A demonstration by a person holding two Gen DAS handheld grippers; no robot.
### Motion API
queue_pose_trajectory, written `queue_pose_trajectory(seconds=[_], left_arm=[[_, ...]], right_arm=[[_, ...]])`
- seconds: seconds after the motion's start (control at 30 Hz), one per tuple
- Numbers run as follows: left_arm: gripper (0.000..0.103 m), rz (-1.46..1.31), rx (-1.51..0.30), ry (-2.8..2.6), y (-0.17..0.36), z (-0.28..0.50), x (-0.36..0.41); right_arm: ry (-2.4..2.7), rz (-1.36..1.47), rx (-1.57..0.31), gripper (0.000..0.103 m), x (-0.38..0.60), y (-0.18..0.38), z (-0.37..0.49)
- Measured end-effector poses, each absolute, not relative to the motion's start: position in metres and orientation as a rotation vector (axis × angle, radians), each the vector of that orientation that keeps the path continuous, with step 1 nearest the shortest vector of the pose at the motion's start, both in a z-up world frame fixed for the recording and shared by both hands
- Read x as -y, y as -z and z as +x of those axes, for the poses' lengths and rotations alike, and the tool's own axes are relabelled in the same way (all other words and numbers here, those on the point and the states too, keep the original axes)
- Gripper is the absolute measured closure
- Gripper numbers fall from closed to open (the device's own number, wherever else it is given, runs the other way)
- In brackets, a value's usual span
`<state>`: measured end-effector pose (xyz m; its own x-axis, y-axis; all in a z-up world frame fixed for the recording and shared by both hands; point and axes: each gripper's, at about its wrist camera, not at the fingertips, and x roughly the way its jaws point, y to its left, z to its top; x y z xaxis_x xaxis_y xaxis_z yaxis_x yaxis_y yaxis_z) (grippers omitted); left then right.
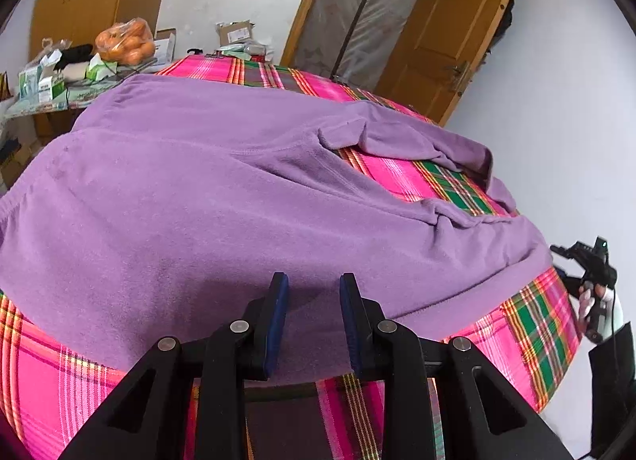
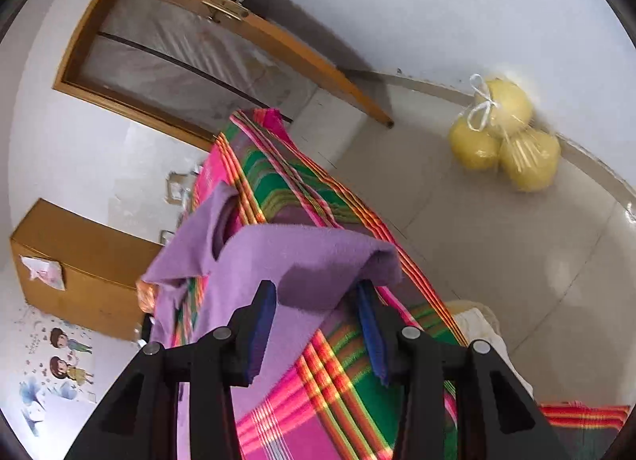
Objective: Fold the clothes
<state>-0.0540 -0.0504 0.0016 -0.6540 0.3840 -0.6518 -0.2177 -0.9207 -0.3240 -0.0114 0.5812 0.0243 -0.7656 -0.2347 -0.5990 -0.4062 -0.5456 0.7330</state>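
Left gripper: fingers apart, purple garment lying flat between them. Right gripper: fingers spread, raised garment fold between them.

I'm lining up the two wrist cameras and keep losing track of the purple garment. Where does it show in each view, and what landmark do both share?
Left wrist view: the purple garment fills the middle, spread flat over the plaid cloth, just ahead of the left gripper.
Right wrist view: the garment sits at centre, a raised fold between the fingers of the right gripper.
Shared landmark: the wooden door, plus the plaid cloth.
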Motion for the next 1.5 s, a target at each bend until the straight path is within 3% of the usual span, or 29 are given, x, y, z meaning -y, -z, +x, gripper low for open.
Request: queue_pose_trajectory(seconds=[0.03,0.1,0.47,0.53,0.73,0.97,1.17,1.23,1.5], left_arm=[[0.076,-1.08,0.298,-2.565,-0.002,-0.052,0.049],[0.076,-1.071,0.273,-2.555,-0.004,-0.049,0.046],[0.074,-0.997,0.181,-2.527,-0.016,-0.028,0.04],[0.07,-0.989,0.186,-2.532,-0.019,-0.029,0.041],[0.069,-1.027,0.166,-2.511,-0.014,-0.033,0.037],[0.069,-1.07,0.097,-2.458,-0.002,-0.026,0.025],[0.069,-1.045,0.118,-2.444,-0.006,-0.014,0.03],[0.069,-1.04,0.122,-2.46,-0.007,-0.012,0.032],[0.069,-1.032,0.185,-2.527,-0.011,-0.003,0.052]], right_arm=[[-2.477,-1.012,-1.424,0.085,-0.581,-0.026,-0.012],[-2.511,-0.981,-1.415,0.094,-0.579,-0.032,-0.011],[-2.685,-0.726,-1.321,0.096,-0.562,-0.116,0.047],[-2.666,-0.735,-1.294,0.1,-0.562,-0.115,0.055],[-2.488,-0.892,-1.281,0.1,-0.573,-0.077,0.06],[-2.463,-0.852,-1.243,0.1,-0.584,-0.07,0.07],[-2.545,-0.806,-0.911,0.092,-0.571,-0.092,0.077],[-2.768,-0.815,-0.744,0.07,-0.533,-0.108,0.069],[-3.289,-1.291,0.204,0.07,-0.328,-0.085,0.029]])
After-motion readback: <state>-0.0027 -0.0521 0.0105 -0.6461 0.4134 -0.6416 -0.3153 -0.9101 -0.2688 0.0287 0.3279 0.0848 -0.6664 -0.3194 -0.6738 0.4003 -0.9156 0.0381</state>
